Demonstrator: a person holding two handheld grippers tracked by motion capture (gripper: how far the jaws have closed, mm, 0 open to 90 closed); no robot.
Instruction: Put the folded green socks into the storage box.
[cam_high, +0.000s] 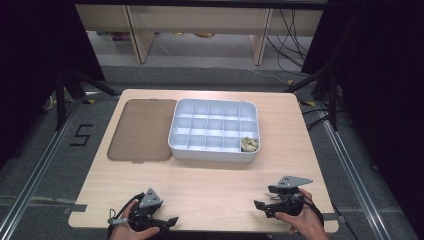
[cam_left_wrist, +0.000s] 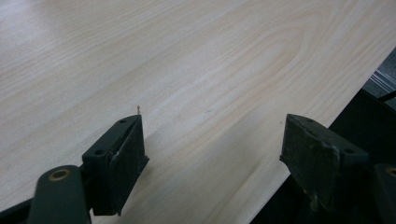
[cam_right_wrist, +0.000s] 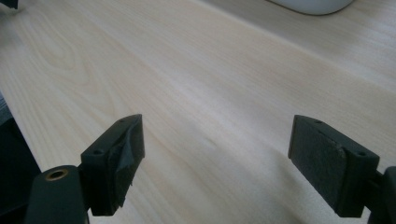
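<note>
A pale wood-grain tabletop (cam_high: 210, 185) stands on grey floor marked "5" (cam_high: 80, 135). A white tray (cam_high: 182, 145) sits mid-table with small pieces (cam_high: 249, 144) in its near right compartment, a brown lid (cam_high: 141, 130) just beside it. Left claw (cam_high: 173, 220) and right claw (cam_high: 257, 205) rest near the front edge, both wide apart and empty.

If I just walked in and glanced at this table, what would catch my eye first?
Most likely the white divided tray in the middle of the wooden table, with small yellowish bits in its near right corner compartment. Left of it lies a flat brownish lid. At the near edge, the left gripper and right gripper sit open, holding nothing.
</note>
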